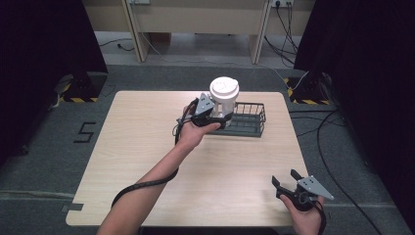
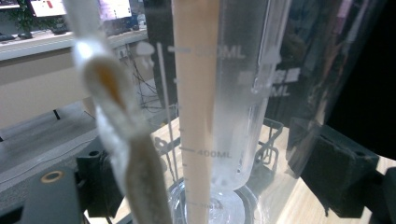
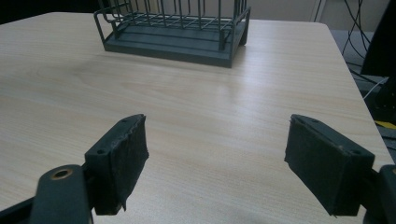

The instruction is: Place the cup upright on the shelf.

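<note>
Left gripper (image 1: 219,119) seen in high view at the table's (image 1: 147,147) far middle, jaws clamped on a clear cup (image 1: 223,100) near its base. Cup held upright, raised off the table, white lid (image 1: 224,89) on top. Positioned at the left end of the dark wire basket (image 1: 252,120), overlapping that end in the high view; whether over the basket or just in front of it, could not tell. In left gripper view, cup (image 2: 243,93) very close between the black pads (image 2: 334,170), wall see-through with printed volume marks, one reading 400ML. Pale straw-like strip (image 2: 196,112) standing inside; a second whitish, twisted strip (image 2: 116,135) at left, blurred, nature unclear. Basket wires (image 2: 273,140) and table edge glimpsed through the cup wall. Right gripper (image 1: 288,181) low at the table's near right corner, well apart from cup and basket, held in the person's hand (image 1: 306,218). Jaws wide apart, nothing between them. In right gripper view, pads (image 3: 121,161) hovering over bare wood (image 3: 210,126), basket (image 3: 173,28) at the far edge ahead, empty on the visible side. Left forearm (image 1: 147,186) stretched diagonally across the table, cable (image 1: 142,186) trailing beneath it.
</note>
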### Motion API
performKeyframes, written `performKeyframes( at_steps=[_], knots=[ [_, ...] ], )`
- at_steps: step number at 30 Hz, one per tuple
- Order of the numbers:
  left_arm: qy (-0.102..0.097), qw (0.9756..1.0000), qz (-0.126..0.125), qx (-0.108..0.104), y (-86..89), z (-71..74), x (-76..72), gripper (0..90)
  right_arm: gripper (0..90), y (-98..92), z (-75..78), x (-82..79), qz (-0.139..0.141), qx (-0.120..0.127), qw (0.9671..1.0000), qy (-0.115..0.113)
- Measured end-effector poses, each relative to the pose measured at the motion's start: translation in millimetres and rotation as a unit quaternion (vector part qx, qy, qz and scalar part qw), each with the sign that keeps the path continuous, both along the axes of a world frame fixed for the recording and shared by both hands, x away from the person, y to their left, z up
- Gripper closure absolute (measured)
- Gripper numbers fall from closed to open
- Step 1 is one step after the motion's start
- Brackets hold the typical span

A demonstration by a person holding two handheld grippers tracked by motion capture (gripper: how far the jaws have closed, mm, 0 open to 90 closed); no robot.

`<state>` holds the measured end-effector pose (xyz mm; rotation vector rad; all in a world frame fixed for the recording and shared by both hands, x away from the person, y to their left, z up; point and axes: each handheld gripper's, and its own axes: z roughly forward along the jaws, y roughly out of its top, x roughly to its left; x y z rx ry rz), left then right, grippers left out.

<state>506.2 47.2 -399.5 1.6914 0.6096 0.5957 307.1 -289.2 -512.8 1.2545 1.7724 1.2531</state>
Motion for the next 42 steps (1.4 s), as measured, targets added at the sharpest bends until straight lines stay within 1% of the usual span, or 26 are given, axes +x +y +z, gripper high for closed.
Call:
performKeyframes(
  at_steps=[6,11,18,26,29,30,36,42],
  knots=[
    [0.000,1.0000,0.002,0.003,-4.1,3.6,9.6,17.5,21.5,-0.1,0.0,-0.1,-0.001,0.002,1.0000,0.000],
    [0.000,1.0000,0.005,0.001,-9.0,7.0,16.7,17.5,21.5,-0.1,0.1,-0.2,-0.001,0.002,1.0000,0.002],
    [0.003,0.9999,0.014,0.005,-14.7,10.5,27.1,17.5,21.5,-0.3,0.0,-0.1,-0.001,0.002,1.0000,0.001],
    [0.007,0.9997,0.023,0.004,-20.8,13.5,36.7,17.5,21.6,-0.5,0.1,-0.1,0.000,0.002,1.0000,0.002],
    [0.011,0.9994,0.032,0.005,-20.9,10.6,41.6,17.5,21.6,-0.5,0.1,0.0,0.001,0.002,1.0000,0.003],
    [0.017,0.9993,0.033,0.004,-21.1,8.6,43.2,17.5,21.6,-0.4,0.1,0.0,0.001,0.002,1.0000,0.003],
    [0.032,0.9984,0.045,0.010,-19.4,-2.9,50.9,17.5,21.6,-0.9,0.1,0.3,0.000,0.001,1.0000,0.002],
    [0.038,0.9977,0.054,0.015,-19.8,-9.8,56.2,17.5,21.6,-0.8,0.1,0.5,0.001,0.001,1.0000,0.002]
  ],
)
